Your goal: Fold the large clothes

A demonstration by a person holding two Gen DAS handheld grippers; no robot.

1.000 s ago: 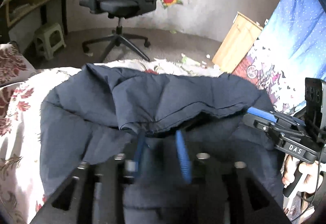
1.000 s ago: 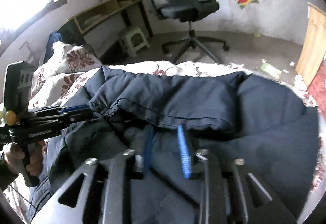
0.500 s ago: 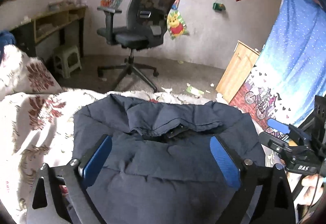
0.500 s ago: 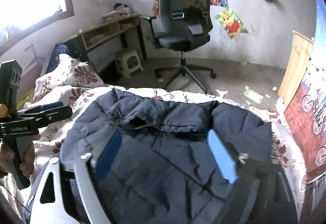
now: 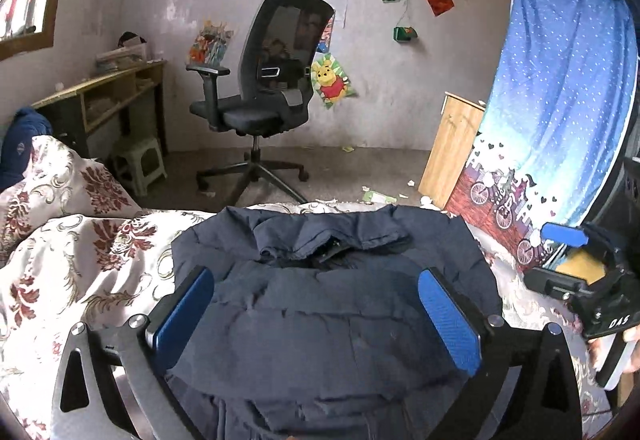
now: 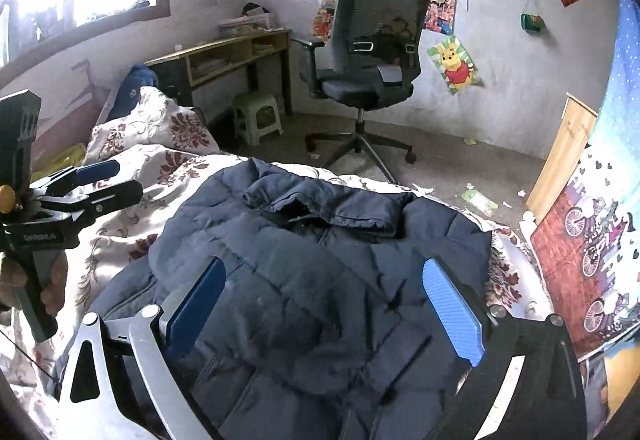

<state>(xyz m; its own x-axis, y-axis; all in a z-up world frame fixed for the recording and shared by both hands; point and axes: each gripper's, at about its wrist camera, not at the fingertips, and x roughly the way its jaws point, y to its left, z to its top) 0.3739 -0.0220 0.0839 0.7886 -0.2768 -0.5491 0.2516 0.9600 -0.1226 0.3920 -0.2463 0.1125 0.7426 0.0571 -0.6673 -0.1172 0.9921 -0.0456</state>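
Navy puffer jacket (image 5: 328, 320) lies folded on bed (image 5: 60, 264), collar toward foot edge. Left gripper (image 5: 316, 316) and right gripper (image 6: 324, 308) both spread wide, holding nothing. Looks soft, bulky, slippery; best pinch quilted hem corners

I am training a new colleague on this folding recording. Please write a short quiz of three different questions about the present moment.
1. True or false: the left tongs are shut on the navy padded jacket.
2. What lies directly under the jacket? A) the bare floor B) the floral bedspread C) the wooden desk
3. Fill in: the office chair stands on the ____, beyond the bed.

Key
1. False: both the left and the right tongs are open, with no cloth between the blue pads.
2. B
3. floor
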